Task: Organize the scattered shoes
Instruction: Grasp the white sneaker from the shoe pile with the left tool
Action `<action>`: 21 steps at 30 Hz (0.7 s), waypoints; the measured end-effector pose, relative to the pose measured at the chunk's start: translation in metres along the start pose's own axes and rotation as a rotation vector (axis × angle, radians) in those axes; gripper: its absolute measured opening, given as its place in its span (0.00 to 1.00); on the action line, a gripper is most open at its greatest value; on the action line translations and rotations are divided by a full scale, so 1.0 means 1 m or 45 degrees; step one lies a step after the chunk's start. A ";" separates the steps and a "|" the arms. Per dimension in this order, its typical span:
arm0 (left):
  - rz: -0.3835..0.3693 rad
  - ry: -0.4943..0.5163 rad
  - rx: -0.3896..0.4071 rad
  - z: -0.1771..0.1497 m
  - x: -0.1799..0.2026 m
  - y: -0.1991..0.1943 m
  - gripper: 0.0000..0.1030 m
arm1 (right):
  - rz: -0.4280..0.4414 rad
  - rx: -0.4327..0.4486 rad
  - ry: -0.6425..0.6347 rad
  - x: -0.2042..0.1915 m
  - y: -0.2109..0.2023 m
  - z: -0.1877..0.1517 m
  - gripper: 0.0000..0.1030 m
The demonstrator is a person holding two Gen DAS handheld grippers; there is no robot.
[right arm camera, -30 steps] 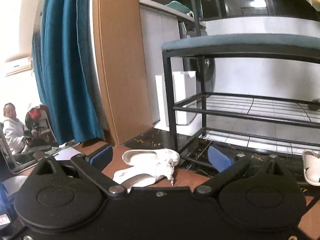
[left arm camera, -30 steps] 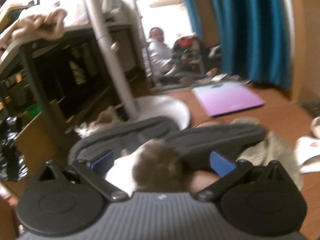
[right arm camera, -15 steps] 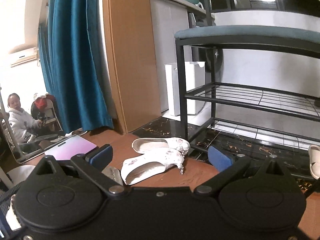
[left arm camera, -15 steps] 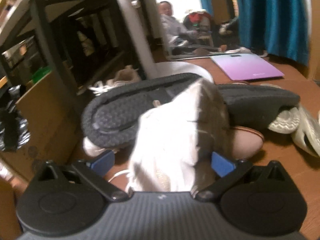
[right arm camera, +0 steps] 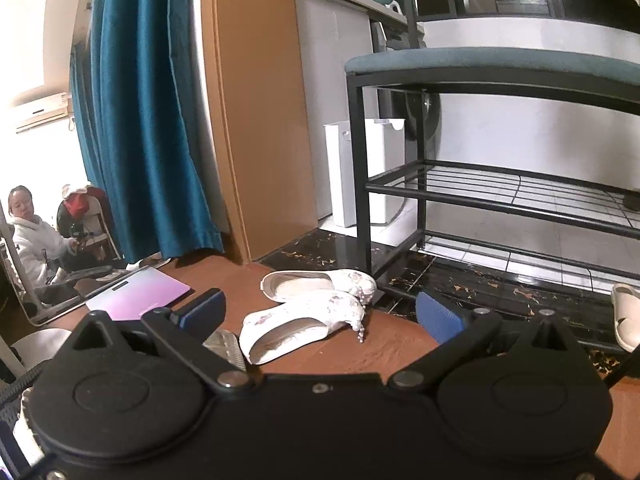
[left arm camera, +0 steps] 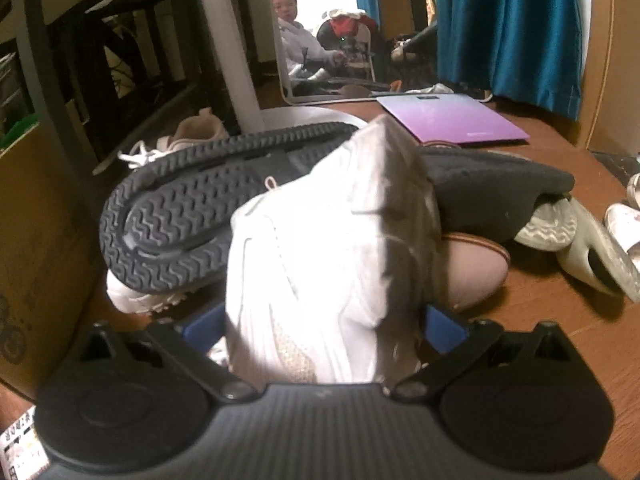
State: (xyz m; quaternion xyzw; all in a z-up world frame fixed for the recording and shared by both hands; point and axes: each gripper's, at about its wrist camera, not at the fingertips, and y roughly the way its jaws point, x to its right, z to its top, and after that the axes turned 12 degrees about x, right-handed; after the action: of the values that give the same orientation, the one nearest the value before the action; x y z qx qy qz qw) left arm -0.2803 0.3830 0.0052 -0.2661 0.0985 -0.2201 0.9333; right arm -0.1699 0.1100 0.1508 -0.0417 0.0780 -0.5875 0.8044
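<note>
Left tool [left arm camera: 320, 330] clamps white sneaker [left arm camera: 320, 264]; only right view shows shoe rack [right arm camera: 500, 184], right tool [right arm camera: 320, 314] wide open, empty.

Dim, soft-focus, fisheye-warped edges

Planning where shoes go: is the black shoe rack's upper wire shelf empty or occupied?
Nearly empty: the upper wire shelf of the shoe rack shows bare wires, except one dark object at the frame's right edge, cut off.

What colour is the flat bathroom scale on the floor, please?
Purple-pink; the bathroom scale shows best in the left wrist view.
</note>
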 end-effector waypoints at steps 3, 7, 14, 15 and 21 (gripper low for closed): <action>-0.033 -0.009 -0.015 0.002 0.005 -0.001 0.80 | -0.026 -0.007 0.024 0.005 0.000 0.001 1.00; -0.121 -0.030 -0.077 0.010 0.006 -0.007 0.73 | -0.053 -0.007 0.046 0.012 -0.001 0.001 1.00; -0.215 -0.070 -0.044 0.020 0.010 -0.035 0.71 | -0.097 -0.006 0.098 0.027 -0.001 -0.001 1.00; -0.233 -0.084 -0.031 0.024 0.010 -0.041 0.71 | -0.104 -0.008 0.108 0.029 -0.001 -0.002 1.00; -0.343 -0.082 0.106 0.046 0.030 -0.073 0.71 | -0.137 0.001 0.155 0.050 -0.004 -0.003 1.00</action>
State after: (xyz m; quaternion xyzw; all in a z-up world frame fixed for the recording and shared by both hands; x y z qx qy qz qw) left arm -0.2660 0.3346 0.0813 -0.2451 0.0225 -0.3387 0.9081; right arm -0.1595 0.0608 0.1450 -0.0097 0.1243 -0.6312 0.7655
